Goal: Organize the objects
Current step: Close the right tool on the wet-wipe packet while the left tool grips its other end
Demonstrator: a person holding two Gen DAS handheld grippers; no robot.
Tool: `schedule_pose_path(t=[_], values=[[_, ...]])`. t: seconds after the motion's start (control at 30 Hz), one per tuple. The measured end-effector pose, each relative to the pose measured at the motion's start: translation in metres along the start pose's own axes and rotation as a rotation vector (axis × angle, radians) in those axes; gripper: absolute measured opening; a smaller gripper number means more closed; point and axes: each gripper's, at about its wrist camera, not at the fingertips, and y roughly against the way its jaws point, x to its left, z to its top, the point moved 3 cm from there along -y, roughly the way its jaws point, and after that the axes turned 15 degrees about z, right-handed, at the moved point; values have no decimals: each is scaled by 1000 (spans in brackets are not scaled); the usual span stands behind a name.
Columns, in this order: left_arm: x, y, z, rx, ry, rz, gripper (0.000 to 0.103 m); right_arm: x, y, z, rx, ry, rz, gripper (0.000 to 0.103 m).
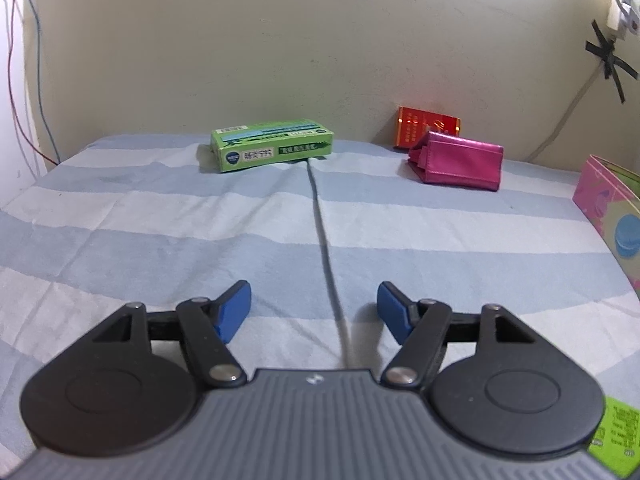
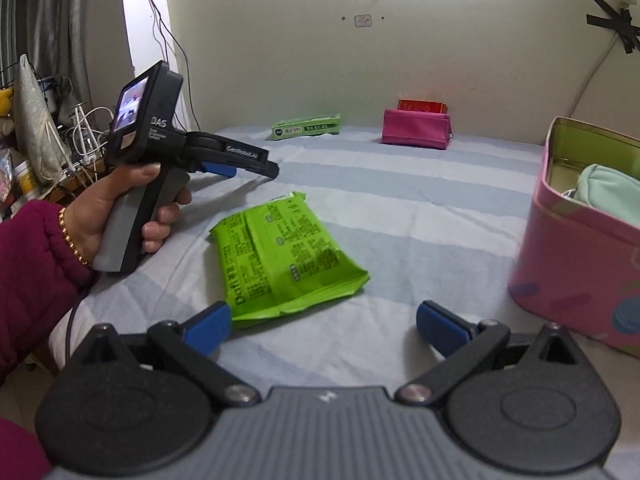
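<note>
A green wipes packet [image 2: 282,258] lies flat on the striped sheet, just ahead of my right gripper [image 2: 324,326], which stands open and holds nothing. To its left a hand holds my left gripper [image 2: 248,170] above the sheet. In its own view the left gripper [image 1: 314,312] is open and empty. At the far wall lie a green box [image 1: 272,145] [image 2: 306,127], a magenta pouch [image 1: 460,162] [image 2: 416,127] and a red box [image 1: 426,126] [image 2: 422,106] behind the pouch. The pink tin [image 2: 576,248] [image 1: 608,216] at the right holds a mint-green pouch [image 2: 608,192].
A fold [image 1: 324,240] runs down the middle of the blue-and-white sheet. Cables [image 2: 84,128] and clutter crowd the left side beyond the bed edge. A cord [image 1: 560,120] hangs on the right wall. A corner of the green packet [image 1: 618,436] shows at lower right.
</note>
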Motion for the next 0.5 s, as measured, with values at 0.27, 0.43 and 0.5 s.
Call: schedule_pose_path(t=[0.27,0.43,0.5], values=[[10,42,-14,41,79,-339,66,17,-11,-6,47,69,-33,98],[-18,59,-27,83,-35,-558,90,19,-27,6,64,67,-41,98],[-27,58,-34,88,-44,-600,96,20,-34,8,69,60,-44,100]])
